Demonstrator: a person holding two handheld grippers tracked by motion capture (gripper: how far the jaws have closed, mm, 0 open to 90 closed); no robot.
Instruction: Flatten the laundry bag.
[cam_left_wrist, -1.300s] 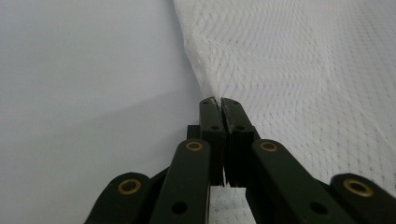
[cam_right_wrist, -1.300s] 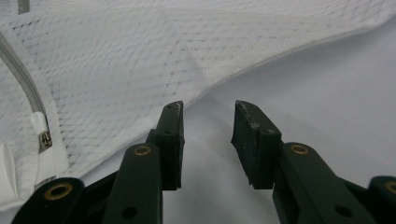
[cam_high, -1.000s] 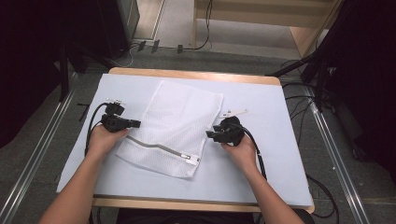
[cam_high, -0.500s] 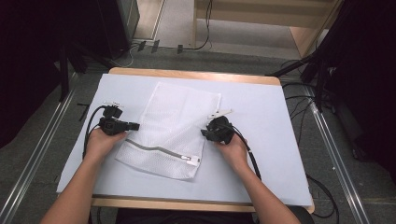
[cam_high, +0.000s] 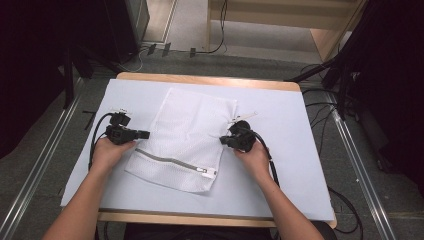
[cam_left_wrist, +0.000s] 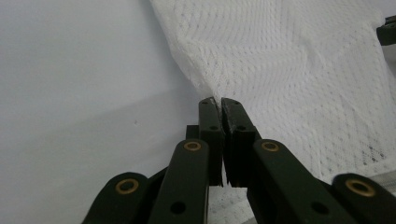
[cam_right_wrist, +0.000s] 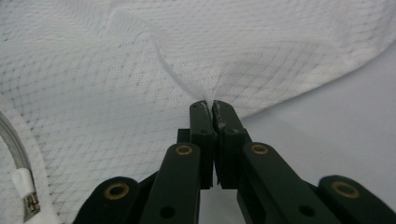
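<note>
A white mesh laundry bag (cam_high: 187, 135) with a grey zipper (cam_high: 167, 160) lies flat on the pale table cover. At the bag's left edge my left gripper (cam_high: 146, 134) is shut, its tips pinching the mesh (cam_left_wrist: 261, 60) in the left gripper view. On the bag's right edge my right gripper (cam_high: 223, 139) has just been closing and is now shut on a tented fold of mesh (cam_right_wrist: 205, 70). The zipper pull (cam_right_wrist: 25, 186) shows at the lower left of the right gripper view.
The light blue-white cover (cam_high: 300, 150) spans a wooden table (cam_high: 210, 79). Black cables trail from both grippers over the cover. Metal rails (cam_high: 40, 165) run along the floor at each side, and dark equipment stands at the back left.
My right gripper has slid left to the bag's right edge and closed on the mesh. The left hand has kept its place.
</note>
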